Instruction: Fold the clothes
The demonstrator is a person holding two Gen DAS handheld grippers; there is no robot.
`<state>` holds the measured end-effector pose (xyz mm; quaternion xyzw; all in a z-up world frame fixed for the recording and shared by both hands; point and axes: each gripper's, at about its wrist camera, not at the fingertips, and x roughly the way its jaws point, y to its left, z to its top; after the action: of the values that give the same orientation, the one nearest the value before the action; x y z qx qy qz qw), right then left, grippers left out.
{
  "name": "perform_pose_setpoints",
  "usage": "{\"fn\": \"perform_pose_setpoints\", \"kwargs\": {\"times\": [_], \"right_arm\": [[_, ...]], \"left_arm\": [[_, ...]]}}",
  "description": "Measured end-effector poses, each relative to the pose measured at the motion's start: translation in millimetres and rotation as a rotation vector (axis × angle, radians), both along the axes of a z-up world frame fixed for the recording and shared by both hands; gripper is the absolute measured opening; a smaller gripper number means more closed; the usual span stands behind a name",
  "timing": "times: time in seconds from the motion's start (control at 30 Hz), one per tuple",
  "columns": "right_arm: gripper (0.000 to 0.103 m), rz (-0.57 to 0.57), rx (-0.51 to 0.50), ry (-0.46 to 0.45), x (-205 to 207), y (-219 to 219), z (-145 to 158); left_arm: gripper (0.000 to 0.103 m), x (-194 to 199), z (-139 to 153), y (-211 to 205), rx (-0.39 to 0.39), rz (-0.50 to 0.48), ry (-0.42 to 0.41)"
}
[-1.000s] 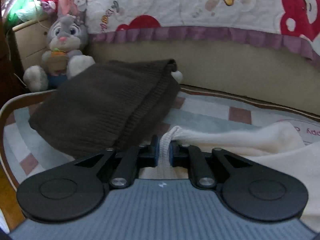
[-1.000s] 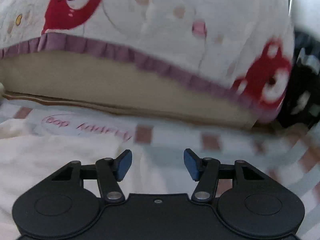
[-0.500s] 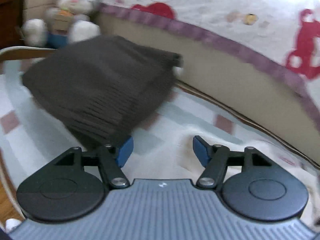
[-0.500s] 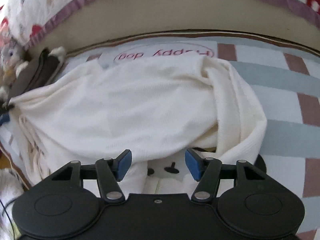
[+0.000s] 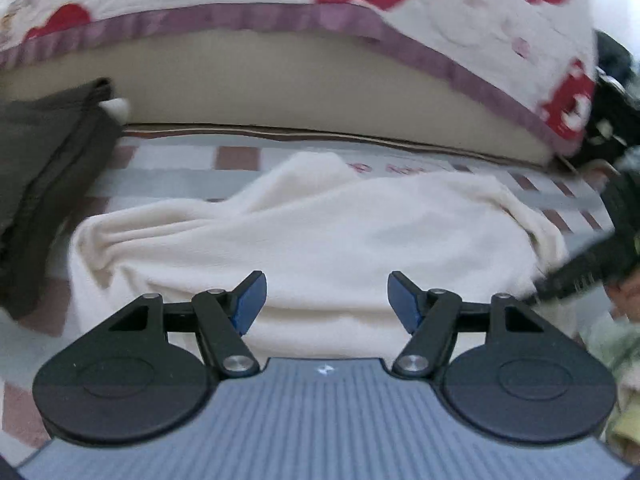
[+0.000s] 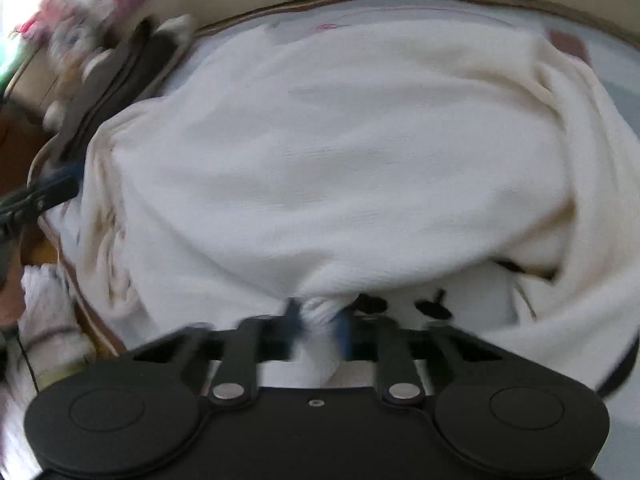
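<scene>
A cream knit garment (image 5: 320,232) lies rumpled on the checked mat (image 5: 236,158). My left gripper (image 5: 326,296) hangs open just over its near edge, with nothing between the blue pads (image 5: 250,296). In the right wrist view the same cream garment (image 6: 340,160) fills the frame. My right gripper (image 6: 320,322) is closing its jaws on a bunched fold of the near edge, and the cloth is pinched between them. A folded dark brown knit (image 5: 44,184) lies at the left, apart from the cream one.
A mattress side under a quilt (image 5: 280,20) with red prints and purple trim runs along the back. A plush rabbit (image 6: 68,40) sits behind the brown knit (image 6: 120,68). A white-gloved hand (image 6: 44,308) shows at the lower left.
My left gripper let go of the cream cloth's corner, opened, and swung right from the brown knit to the cream garment. My right gripper tipped down and closed on the garment's near edge.
</scene>
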<state>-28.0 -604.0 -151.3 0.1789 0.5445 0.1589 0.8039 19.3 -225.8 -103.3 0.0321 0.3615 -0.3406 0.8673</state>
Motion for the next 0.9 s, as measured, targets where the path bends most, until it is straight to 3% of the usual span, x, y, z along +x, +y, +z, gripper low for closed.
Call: {"fn": "perform_pose_setpoints", "kwargs": {"times": [0.1,0.23,0.33,0.4,0.47,0.7,0.77,0.8,0.83,0.9], "right_arm": [[0.015,-0.037,0.126,-0.116,-8.2,-8.1,22.6],[0.015,-0.168,0.296,-0.322,-29.8,-37.9,55.0],[0.015,-0.23,0.351,-0.431,-39.1,-51.1,69.1],[0.015,-0.247,0.339,-0.455,-39.1,-53.0,71.6],[0.015,-0.243,0.327,-0.463,-36.4,-47.9,69.1],[0.015,-0.17,0.381,-0.571,-51.4,-41.5,89.5],[0.015,-0.144,0.398,-0.593,-55.0,-40.6,95.0],[0.015,-0.112,0.421,-0.614,-57.6,-39.6,97.2],[0.015,-0.076,0.436,-0.636,-59.2,-38.2,99.8],[0.015,-0.027,0.434,-0.674,-62.1,-33.5,104.4]], "left_arm": [[0.067,-11.9,-0.5,-5.7,-0.01,-0.074,0.01],[0.068,-32.6,5.9,-19.6,0.012,-0.211,-0.076],[0.075,-46.6,-7.3,-47.8,0.174,-0.275,-0.143],[0.075,-54.3,-25.0,-70.6,0.322,-0.273,-0.209],[0.075,-56.2,-39.8,-87.4,0.416,-0.23,-0.262],[0.074,-43.4,-56.5,-101.9,0.461,-0.16,-0.297],[0.055,-41.1,-55.9,-96.2,0.451,-0.172,-0.289],[0.029,-40.8,-54.5,-94.3,0.447,-0.169,-0.285],[0.015,-41.0,-50.4,-92.5,0.437,-0.152,-0.287],[0.012,-43.0,-38.0,-86.7,0.398,-0.108,-0.322]]}}
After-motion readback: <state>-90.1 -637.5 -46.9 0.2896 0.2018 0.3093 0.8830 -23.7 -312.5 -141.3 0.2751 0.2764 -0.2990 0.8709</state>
